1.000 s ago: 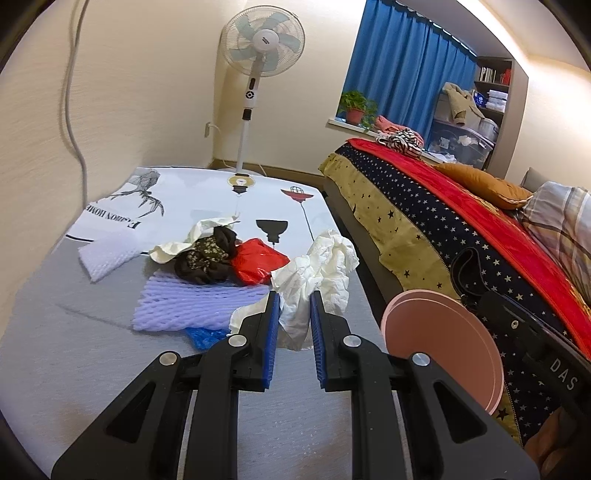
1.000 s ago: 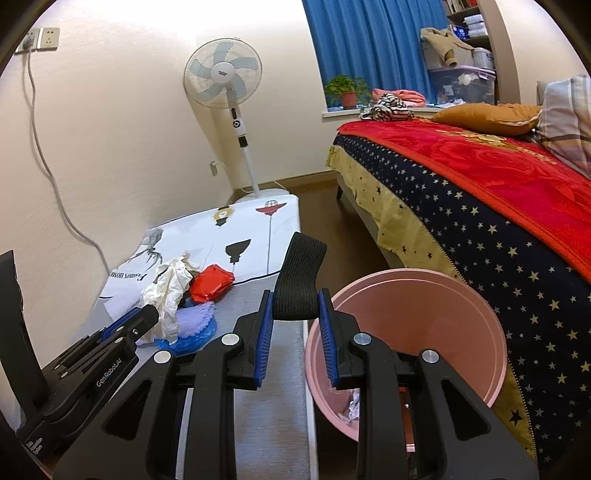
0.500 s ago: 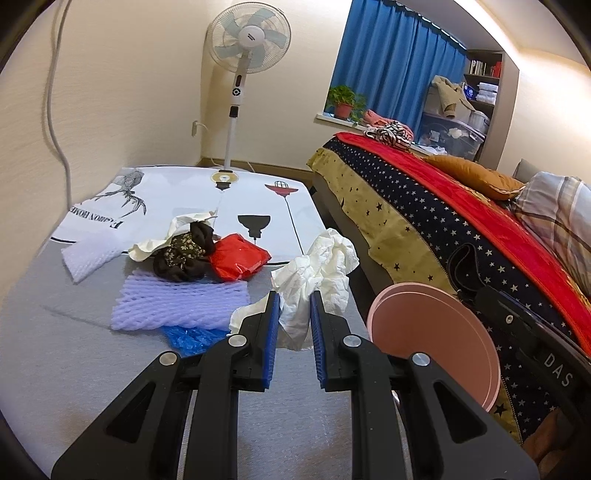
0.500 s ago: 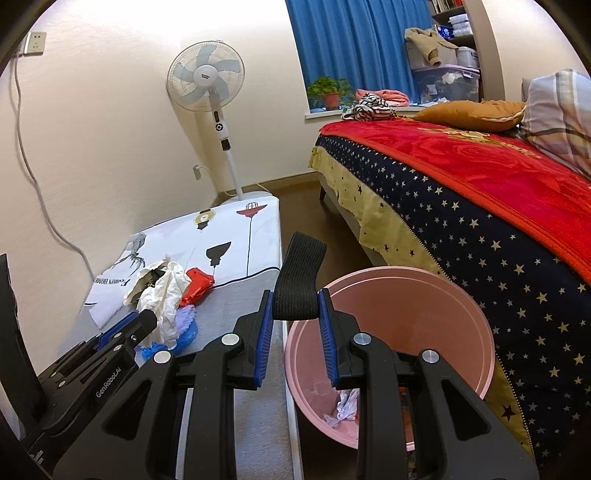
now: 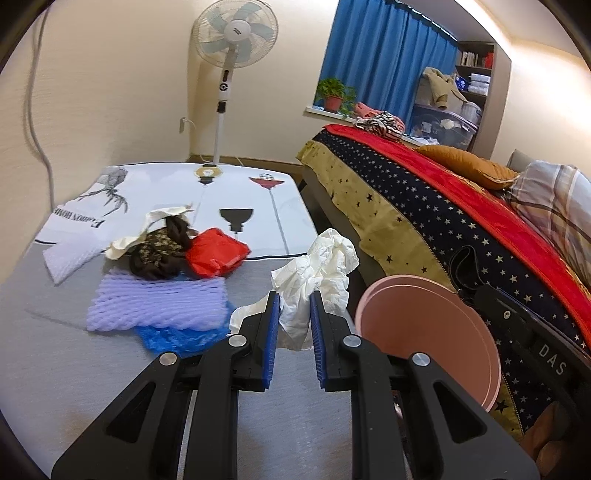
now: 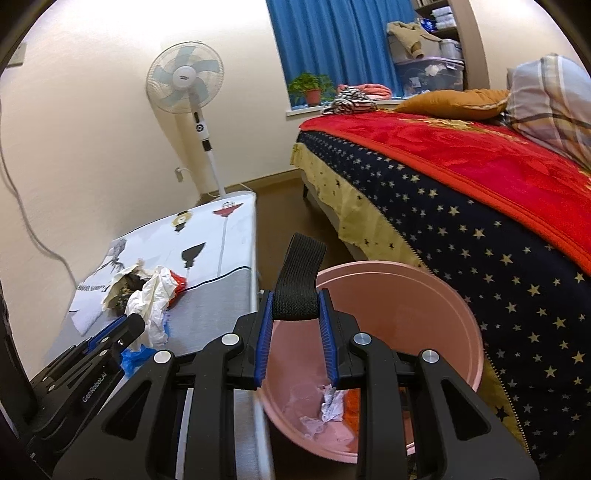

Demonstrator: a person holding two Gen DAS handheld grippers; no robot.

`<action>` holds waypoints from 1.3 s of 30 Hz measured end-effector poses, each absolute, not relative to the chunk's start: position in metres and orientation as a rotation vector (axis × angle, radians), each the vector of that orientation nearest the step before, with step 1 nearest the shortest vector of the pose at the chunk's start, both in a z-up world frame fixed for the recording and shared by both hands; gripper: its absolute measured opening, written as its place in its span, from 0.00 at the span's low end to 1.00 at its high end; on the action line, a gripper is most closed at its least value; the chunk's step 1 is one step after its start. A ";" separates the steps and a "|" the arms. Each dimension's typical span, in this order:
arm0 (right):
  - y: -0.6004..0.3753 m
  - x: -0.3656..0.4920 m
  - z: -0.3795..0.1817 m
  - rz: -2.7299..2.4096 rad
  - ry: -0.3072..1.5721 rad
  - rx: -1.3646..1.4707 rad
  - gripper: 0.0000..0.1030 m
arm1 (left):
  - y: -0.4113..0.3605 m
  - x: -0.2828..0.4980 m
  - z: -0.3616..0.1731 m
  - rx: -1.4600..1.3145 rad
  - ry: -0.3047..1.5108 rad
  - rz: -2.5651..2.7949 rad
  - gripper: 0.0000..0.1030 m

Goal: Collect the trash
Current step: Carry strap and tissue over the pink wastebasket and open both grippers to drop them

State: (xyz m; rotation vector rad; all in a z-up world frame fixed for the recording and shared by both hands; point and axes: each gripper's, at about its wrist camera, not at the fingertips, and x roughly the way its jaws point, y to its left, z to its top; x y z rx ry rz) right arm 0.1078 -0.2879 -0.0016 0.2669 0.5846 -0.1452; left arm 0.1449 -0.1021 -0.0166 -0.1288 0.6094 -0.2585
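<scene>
Between the blue pads of the left gripper (image 5: 293,301), crumpled white paper (image 5: 317,273) is clamped just left of the pink bin (image 6: 402,314). One right gripper (image 6: 295,299) holds a black elastic band (image 6: 301,280) pinched upright over the bin's near rim. Inside the bin lies one crumpled white scrap (image 6: 330,404) beside something orange. Left of the bin, the low table (image 5: 55,350) carries the remaining litter: one lilac foam net (image 5: 159,299), one white foam net (image 5: 68,258), one blue plastic piece (image 5: 173,338), one red bag (image 5: 216,253), one dark patterned wad (image 5: 159,251). Right of the bin, the star-patterned bed (image 6: 461,221) crowds its far side. Beyond the table stands one pedestal fan (image 5: 236,33).
</scene>
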 end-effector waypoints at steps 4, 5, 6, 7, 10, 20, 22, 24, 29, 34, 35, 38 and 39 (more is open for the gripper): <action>-0.302 0.105 -0.007 -0.196 0.584 0.272 0.24 | -0.117 0.146 -0.019 -0.117 0.610 -0.291 0.16; -0.307 0.104 -0.010 -0.215 0.586 0.275 0.24 | -0.122 0.146 -0.020 -0.114 0.610 -0.302 0.16; -0.311 0.104 -0.013 -0.232 0.589 0.283 0.24 | -0.126 0.146 -0.021 -0.111 0.610 -0.315 0.16; -0.315 0.104 -0.015 -0.248 0.592 0.291 0.24 | -0.131 0.146 -0.022 -0.109 0.610 -0.326 0.16; -0.324 0.104 -0.019 -0.282 0.598 0.302 0.24 | -0.144 0.147 -0.025 -0.096 0.611 -0.364 0.16; -0.340 0.106 -0.028 -0.340 0.611 0.313 0.24 | -0.172 0.159 -0.037 -0.103 0.648 -0.410 0.16; -0.345 0.105 -0.030 -0.353 0.613 0.317 0.24 | -0.178 0.161 -0.040 -0.104 0.656 -0.419 0.16; -0.349 0.105 -0.032 -0.366 0.618 0.323 0.24 | -0.184 0.164 -0.042 -0.103 0.664 -0.429 0.16; -0.355 0.106 -0.034 -0.387 0.625 0.319 0.24 | -0.197 0.168 -0.046 -0.107 0.681 -0.453 0.16; -0.364 0.103 -0.034 -0.425 0.624 0.323 0.26 | -0.206 0.169 -0.050 -0.108 0.703 -0.478 0.18; -0.365 0.102 -0.035 -0.433 0.625 0.325 0.29 | -0.209 0.170 -0.052 -0.105 0.716 -0.481 0.25; -0.367 0.101 -0.034 -0.450 0.627 0.331 0.38 | -0.208 0.169 -0.052 -0.107 0.721 -0.475 0.37; -0.366 0.100 -0.034 -0.452 0.625 0.330 0.41 | -0.207 0.168 -0.051 -0.107 0.719 -0.473 0.37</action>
